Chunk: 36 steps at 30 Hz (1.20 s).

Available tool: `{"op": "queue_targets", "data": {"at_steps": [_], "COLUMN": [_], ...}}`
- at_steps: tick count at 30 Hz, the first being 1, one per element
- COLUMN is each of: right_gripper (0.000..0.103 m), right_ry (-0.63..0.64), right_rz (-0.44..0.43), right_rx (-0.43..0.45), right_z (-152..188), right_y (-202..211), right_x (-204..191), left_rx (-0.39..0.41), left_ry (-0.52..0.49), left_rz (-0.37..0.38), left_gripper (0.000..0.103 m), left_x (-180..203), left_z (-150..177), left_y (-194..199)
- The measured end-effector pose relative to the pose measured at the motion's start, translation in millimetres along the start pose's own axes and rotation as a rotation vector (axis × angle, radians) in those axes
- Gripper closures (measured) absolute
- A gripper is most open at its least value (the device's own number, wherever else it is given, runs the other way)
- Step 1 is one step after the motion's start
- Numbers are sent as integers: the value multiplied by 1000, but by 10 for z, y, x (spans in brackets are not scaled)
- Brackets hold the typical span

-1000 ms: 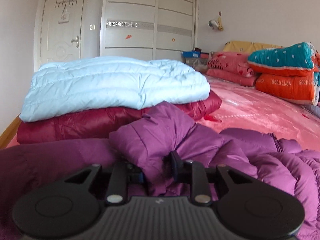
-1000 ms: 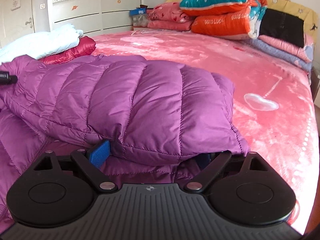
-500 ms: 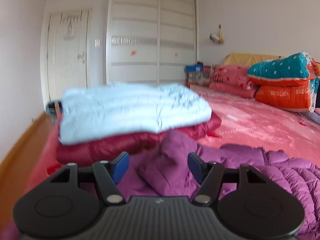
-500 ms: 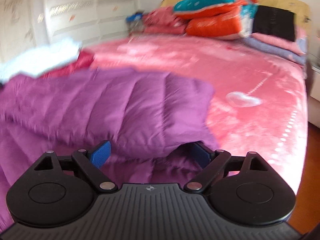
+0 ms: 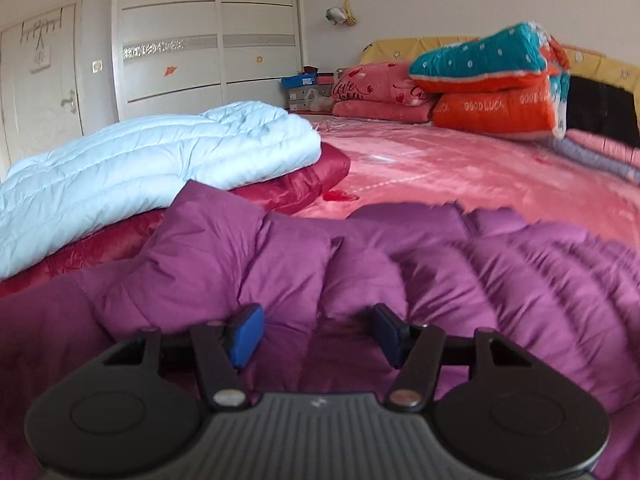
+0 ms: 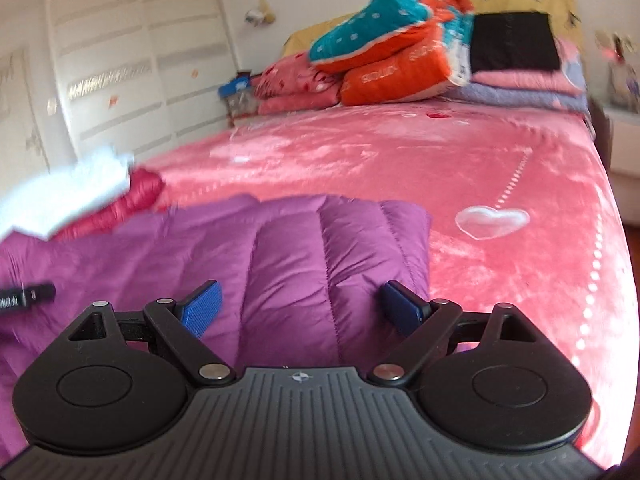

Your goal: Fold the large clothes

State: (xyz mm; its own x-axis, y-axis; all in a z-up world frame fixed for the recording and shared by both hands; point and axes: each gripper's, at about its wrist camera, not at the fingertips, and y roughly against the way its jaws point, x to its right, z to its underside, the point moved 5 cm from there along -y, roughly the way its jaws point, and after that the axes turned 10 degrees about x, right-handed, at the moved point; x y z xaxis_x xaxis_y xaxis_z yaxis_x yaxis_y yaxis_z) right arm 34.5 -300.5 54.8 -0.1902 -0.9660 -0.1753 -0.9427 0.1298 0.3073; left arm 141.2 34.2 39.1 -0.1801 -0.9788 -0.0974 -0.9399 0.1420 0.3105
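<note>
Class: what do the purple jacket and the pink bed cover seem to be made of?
Purple jacket: probably smooth nylon-type shell with soft filling; stitched puffy channels, slight sheen.
Pink bed cover: looks like plush fleece; fuzzy nap with patchy shine. Neither is certain.

The left tool [image 5: 318, 334] has just narrowed slightly with jaws apart; the right tool [image 6: 301, 307] gapes too.

Home bedroom — pink bed [image 6: 400, 168], stacked quilts [image 5: 492, 84], wardrobe [image 5: 208, 40]
</note>
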Motion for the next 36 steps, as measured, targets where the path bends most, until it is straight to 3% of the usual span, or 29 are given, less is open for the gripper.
{"op": "queue_targets", "data": {"at_steps": [5, 10, 24, 28, 36], "right_gripper": [0, 0, 0, 0, 0], "right_ry": [90, 98, 108, 75, 22], "right_rz": [52, 89, 100, 83, 68], "right_rx": [-63, -97, -92, -83, -22], "right_z": [149, 196, 227, 206, 129], "right_y": [-232, -433, -676, -535, 66], "right_x": [-87, -47, -61, -9, -2], "left_rx": [15, 11, -8, -25, 44], "left_ry": [-36, -20, -5, -37, -5], "left_rz": [0, 8, 20, 20, 107], "left_gripper": [42, 40, 40, 38, 38], "left_x": [-9, -25, -9, 21, -59], "left_z": [126, 206, 269, 184, -62], "left_y": [-92, -192, -301, -127, 775]}}
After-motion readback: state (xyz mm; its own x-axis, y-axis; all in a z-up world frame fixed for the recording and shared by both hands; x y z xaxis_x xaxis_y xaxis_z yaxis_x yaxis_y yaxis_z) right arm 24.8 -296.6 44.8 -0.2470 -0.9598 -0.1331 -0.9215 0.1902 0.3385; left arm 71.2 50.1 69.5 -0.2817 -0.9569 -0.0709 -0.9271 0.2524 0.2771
